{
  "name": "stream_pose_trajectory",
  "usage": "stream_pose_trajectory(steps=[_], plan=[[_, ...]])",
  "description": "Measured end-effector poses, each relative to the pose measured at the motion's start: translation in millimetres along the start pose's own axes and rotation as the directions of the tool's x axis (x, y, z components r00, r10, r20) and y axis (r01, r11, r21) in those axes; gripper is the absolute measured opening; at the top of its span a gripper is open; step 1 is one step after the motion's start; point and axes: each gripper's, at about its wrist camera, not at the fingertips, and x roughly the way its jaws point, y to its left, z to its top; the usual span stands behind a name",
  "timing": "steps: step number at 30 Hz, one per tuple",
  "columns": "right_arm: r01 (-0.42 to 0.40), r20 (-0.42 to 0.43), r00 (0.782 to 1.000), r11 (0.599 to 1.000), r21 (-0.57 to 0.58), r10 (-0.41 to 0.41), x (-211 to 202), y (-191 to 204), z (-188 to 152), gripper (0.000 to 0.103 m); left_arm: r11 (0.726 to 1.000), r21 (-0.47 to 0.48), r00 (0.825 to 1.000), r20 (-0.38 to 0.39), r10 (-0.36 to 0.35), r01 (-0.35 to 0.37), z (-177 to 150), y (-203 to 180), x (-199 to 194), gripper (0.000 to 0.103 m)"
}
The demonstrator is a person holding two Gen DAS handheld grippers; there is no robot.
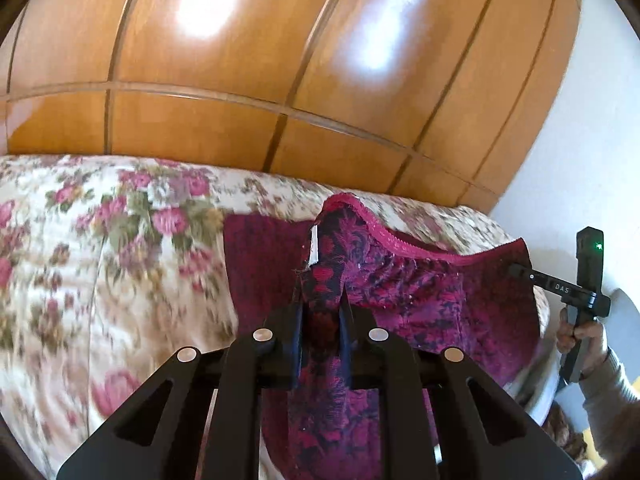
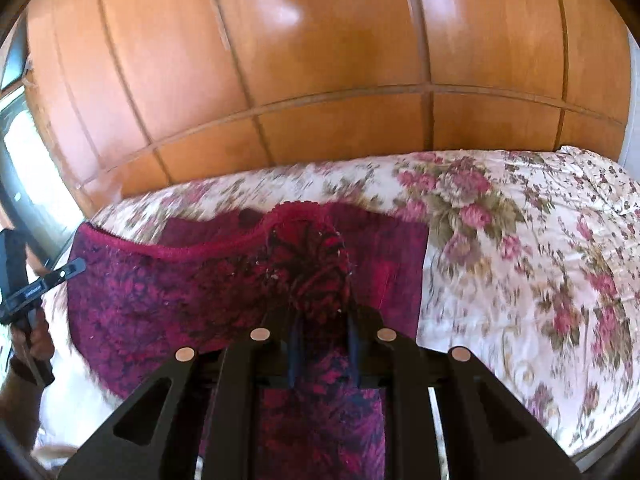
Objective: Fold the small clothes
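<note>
Garment (image 1: pixel 404 300): magenta patterned cloth with pink trimmed edge, held up over floral bedspread (image 1: pixel 100 260). Left gripper (image 1: pixel 320 316) was clamped on one bunched end, right gripper (image 2: pixel 322 320) on the other. Wooden wardrobe (image 1: pixel 280 60) stood behind.

Bright daylight, glare on wardrobe (image 1: pixel 248 60), motion-blurred bedspread (image 1: pixel 100 260).
</note>
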Motion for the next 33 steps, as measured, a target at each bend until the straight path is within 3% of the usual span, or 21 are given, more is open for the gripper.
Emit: stream_pose_trajectory(steps=[10,19,23,24,27,33], plan=[[0.159,-0.025,0.987,0.986,0.058,-0.158,110.3,-32.8,55.7,0.017,0.984,-0.033,0.982,-0.074,0.174,-0.177,53.9,37.4,113.4,0.014],[0.224,-0.154,0.966,0.970,0.097,-0.208,179.1,-63.4,51.8,0.018,0.961,-0.030,0.945,-0.191,0.266,-0.276,53.1,61.9,181.9,0.014],[0.219,-0.179,0.964,0.967,0.131,-0.195,181.4,-68.4,49.2,0.027,0.963,-0.047,0.948,-0.198,0.250,-0.264,51.2,65.4,179.6,0.018],[0.218,-0.179,0.965,0.967,0.133,-0.193,180.0,-68.2,50.0,0.036,0.964,-0.055,0.949,-0.197,0.245,-0.260,51.2,65.3,176.8,0.022],[0.203,-0.161,0.971,0.968,0.146,-0.179,164.4,-67.0,50.1,0.051,0.956,-0.096,0.951,-0.166,0.260,-0.278,47.5,65.1,159.3,0.050],[0.124,-0.114,0.988,0.975,0.186,-0.104,107.2,-67.0,22.4,0.066,0.966,-0.188,0.978,-0.141,0.154,-0.179,11.3,68.8,108.1,0.052]])
